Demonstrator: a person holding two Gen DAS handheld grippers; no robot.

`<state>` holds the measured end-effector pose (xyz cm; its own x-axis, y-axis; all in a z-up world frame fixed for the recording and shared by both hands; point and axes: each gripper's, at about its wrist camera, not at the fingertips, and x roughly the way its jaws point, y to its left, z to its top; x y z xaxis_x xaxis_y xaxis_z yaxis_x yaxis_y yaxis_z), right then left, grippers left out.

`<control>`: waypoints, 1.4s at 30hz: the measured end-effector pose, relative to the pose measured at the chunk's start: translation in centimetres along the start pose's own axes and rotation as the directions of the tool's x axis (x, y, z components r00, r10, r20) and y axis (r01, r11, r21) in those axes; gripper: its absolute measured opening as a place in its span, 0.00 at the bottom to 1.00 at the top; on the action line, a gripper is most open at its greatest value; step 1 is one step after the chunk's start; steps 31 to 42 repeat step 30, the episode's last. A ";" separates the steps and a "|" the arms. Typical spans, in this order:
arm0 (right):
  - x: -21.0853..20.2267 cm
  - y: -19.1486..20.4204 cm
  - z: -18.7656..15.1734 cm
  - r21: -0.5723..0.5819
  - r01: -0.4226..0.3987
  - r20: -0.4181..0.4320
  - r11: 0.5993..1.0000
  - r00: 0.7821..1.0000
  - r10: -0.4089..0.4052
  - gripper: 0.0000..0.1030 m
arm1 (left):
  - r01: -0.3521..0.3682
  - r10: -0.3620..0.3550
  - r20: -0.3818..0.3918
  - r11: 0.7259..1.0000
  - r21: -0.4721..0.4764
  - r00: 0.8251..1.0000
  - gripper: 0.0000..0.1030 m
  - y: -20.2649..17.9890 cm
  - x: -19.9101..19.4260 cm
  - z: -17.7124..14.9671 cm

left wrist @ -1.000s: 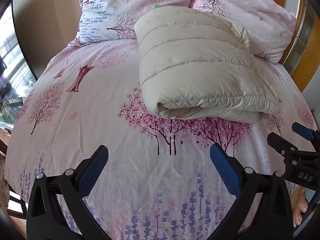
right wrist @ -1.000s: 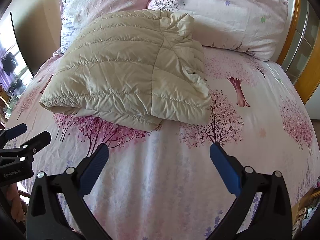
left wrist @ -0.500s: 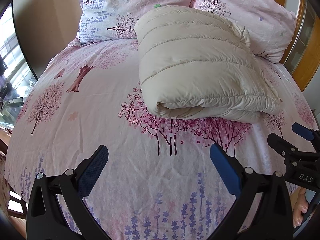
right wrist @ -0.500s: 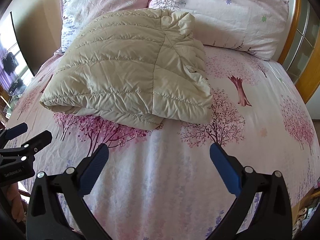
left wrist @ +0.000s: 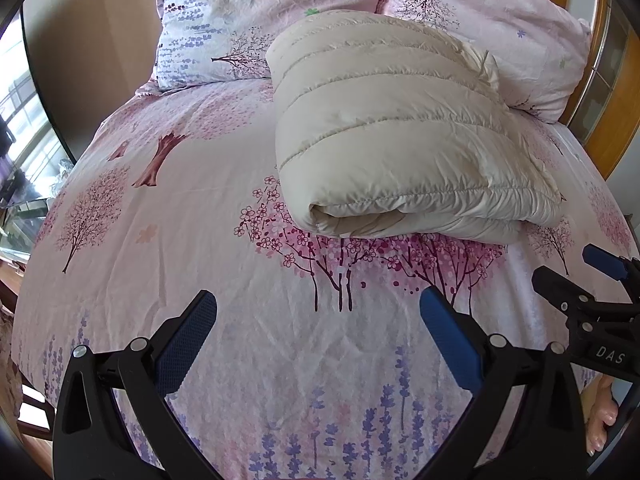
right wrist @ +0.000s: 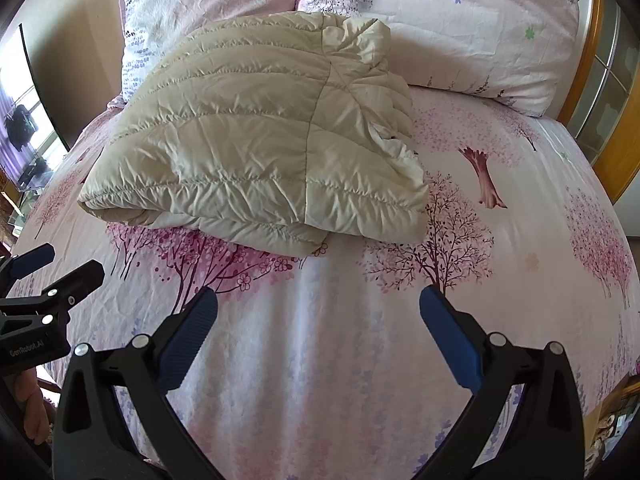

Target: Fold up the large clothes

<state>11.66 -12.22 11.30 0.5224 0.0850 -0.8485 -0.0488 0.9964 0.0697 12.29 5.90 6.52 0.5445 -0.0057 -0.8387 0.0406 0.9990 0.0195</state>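
Cream quilted jacket (left wrist: 392, 128) lies folded into a compact bundle, upper centre of frame, on the floral bedsheet (left wrist: 200, 208) just below the pillows (right wrist: 440, 12). Left gripper (left wrist: 318, 336) and right gripper (right wrist: 318, 332) both gape empty at lower frame, apart from the jacket; folding looks essentially finished, with at most tidying left.

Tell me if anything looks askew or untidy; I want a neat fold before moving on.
Mostly neat. The folded cream puffer jacket lies on the floral bedsheet, but a bunched flap sticks up at its far corner by the pillow, and the right-side layers look uneven. Both the left claw and the right claw are open, holding nothing.
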 end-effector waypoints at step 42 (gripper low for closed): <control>0.4 0.6 -0.3 -0.003 -0.003 -0.010 1.000 1.000 0.003 0.98 | -0.004 0.004 -0.008 1.000 0.002 1.000 0.99 -0.2 0.4 -0.1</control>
